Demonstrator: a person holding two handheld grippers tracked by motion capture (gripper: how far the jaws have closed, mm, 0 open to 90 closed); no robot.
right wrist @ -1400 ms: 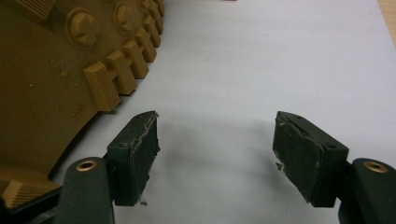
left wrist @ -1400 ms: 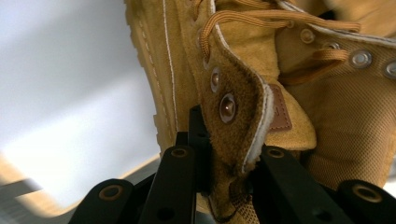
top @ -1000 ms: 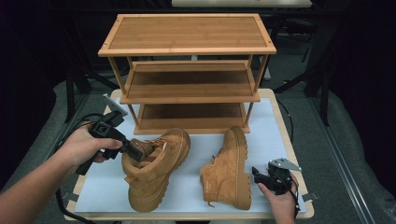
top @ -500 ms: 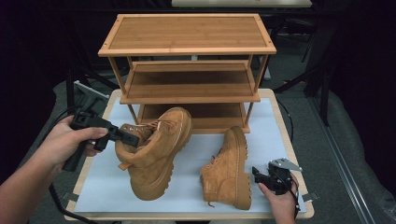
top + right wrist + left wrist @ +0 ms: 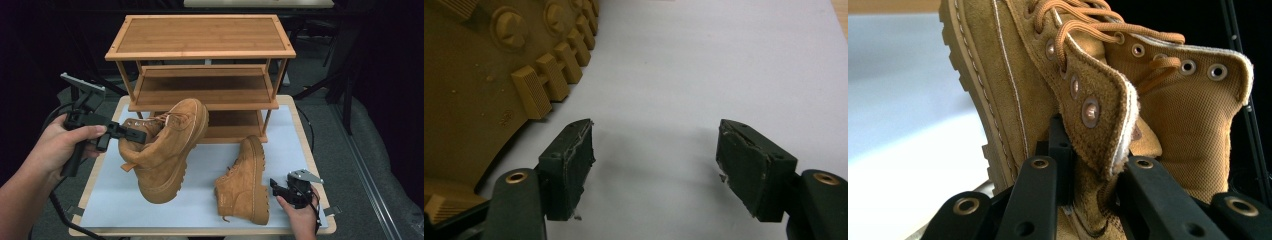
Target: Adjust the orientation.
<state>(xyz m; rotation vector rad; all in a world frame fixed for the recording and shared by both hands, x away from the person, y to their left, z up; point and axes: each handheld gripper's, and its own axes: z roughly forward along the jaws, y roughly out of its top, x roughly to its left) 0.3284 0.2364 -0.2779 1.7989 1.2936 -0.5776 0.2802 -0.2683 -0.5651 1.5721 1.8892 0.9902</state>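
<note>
A tan suede boot [image 5: 167, 145] hangs tilted above the white mat, toe pointing at the wooden rack. My left gripper [image 5: 134, 135] is shut on its collar edge; the left gripper view has the eyelet flap [image 5: 1098, 117] pinched between the black jaws. A second tan boot [image 5: 245, 180] lies on its side on the mat at the front right, sole facing right. My right gripper [image 5: 275, 186] stands open just right of that sole [image 5: 479, 75], its pads [image 5: 571, 160] apart over bare mat, touching nothing.
A three-tier wooden shoe rack [image 5: 200, 55] stands at the back of the mat, shelves bare. The white mat [image 5: 210, 157] lies on a wood-edged table [image 5: 312, 155]. Black cables [image 5: 60, 215] trail off the left side. Dark floor surrounds the table.
My left gripper has lifted the boot off the mat and carried it up and toward the rack, tilting it. The right gripper and the lying boot have stayed put.
</note>
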